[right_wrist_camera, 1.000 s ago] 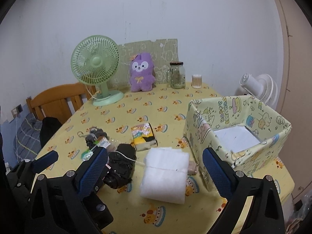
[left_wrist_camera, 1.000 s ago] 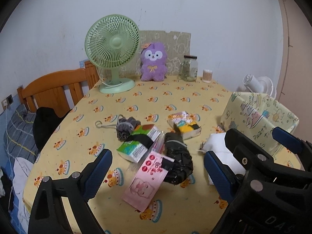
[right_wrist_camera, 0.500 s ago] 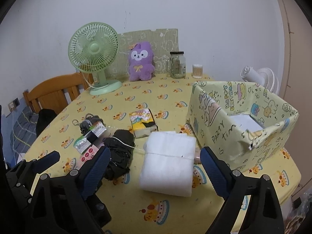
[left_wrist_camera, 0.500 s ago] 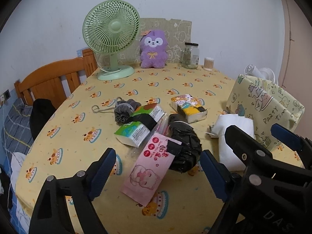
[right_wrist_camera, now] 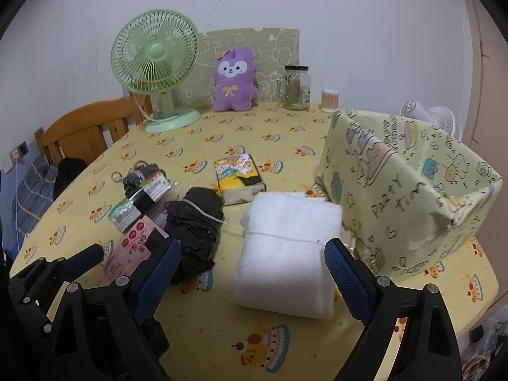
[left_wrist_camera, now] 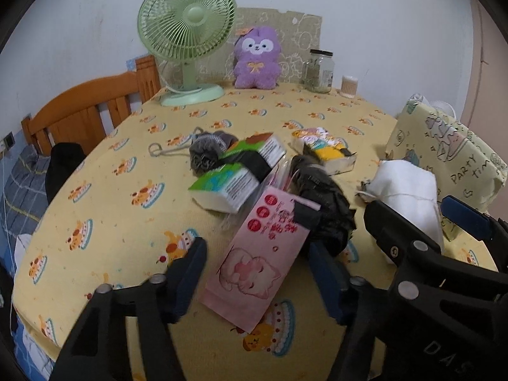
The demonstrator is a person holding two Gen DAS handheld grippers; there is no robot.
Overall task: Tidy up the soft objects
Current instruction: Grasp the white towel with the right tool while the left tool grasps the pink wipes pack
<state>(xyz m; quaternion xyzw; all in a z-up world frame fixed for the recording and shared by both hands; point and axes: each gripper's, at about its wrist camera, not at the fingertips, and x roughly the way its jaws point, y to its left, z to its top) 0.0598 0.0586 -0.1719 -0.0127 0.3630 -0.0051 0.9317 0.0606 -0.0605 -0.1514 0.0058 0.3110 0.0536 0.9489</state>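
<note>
Soft objects lie loose in a cluster toward the near edge of the desk [right_wrist_camera: 317, 349], and as far as can be judged almost all of the sorting is left; the patterned paper box [right_wrist_camera: 409, 197] stands at the right edge, its inside hidden from here, so what it holds cannot be told; the white folded bundle [right_wrist_camera: 285, 247] tied with string lies just beside the box, between the fingers of the right gripper [right_wrist_camera: 250, 273], which stand wide apart and do not press on it; the black bundle [left_wrist_camera: 324, 209] rests against it toward the middle, with the pink cat packet [left_wrist_camera: 260, 263] partly under it, then the green tissue pack [left_wrist_camera: 235, 174], a grey knitted piece [left_wrist_camera: 206, 149] and a yellow cartoon pack [left_wrist_camera: 324, 149] farther back; the left gripper [left_wrist_camera: 257, 273] straddles the pink packet, its fingers closing but not yet touching it; likely both hands are starting first picks; the purple plush [left_wrist_camera: 257, 60] sits at the far edge beside the fan [left_wrist_camera: 187, 31], untouched.
</note>
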